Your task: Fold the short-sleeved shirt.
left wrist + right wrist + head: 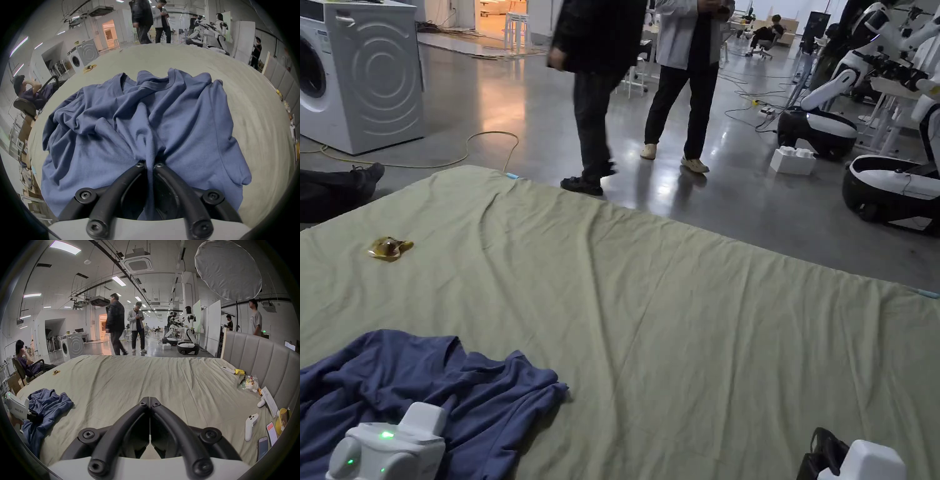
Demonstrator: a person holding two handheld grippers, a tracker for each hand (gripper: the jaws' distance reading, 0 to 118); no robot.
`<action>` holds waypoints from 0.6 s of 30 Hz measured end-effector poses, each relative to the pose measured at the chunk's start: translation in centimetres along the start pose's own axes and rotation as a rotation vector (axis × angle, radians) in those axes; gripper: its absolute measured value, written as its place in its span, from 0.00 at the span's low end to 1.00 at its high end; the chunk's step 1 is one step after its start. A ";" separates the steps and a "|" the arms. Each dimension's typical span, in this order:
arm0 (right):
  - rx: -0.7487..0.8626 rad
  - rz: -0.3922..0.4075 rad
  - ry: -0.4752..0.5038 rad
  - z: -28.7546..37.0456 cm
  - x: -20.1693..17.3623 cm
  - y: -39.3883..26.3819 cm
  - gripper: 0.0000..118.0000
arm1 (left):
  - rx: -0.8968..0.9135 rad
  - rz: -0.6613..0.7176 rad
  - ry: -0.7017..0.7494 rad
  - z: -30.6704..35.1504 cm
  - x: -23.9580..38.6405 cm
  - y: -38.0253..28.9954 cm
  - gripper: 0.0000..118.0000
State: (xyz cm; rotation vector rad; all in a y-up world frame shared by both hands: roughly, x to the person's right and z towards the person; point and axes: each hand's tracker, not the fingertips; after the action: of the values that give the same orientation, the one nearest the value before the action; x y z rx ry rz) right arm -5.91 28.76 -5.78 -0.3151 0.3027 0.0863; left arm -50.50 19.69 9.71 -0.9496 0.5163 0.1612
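While left claw [150, 164] pinches crumpled blue shirt [129, 129] fold, right claw [149, 400] closed, empty, well apart.

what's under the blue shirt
The crumpled blue shirt lies on the green sheet, which shows all round it. Anything beneath its folds is covered. The left gripper pinches one fold.

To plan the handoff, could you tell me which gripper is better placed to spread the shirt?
Left: the left gripper already pinches the crumpled shirt; the right gripper is shut, empty, apart.
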 end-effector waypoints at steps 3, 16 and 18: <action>0.006 0.012 -0.009 0.3 0.3 -0.1 0.01 | 0.029 0.036 -0.026 1.1 -0.6 0.2 0.05; 0.073 -0.010 -0.040 2.4 2.9 1.3 0.01 | 0.419 0.126 -0.104 10.9 -0.6 8.6 0.05; 0.087 -0.014 -0.047 2.8 3.4 1.6 0.01 | 0.495 0.114 -0.143 12.9 0.4 10.1 0.05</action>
State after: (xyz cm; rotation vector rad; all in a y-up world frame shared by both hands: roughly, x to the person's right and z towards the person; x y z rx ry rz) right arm -2.13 31.32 -4.71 -0.2286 0.2568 0.0661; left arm -49.21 35.97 8.22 -0.4221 0.4495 0.1913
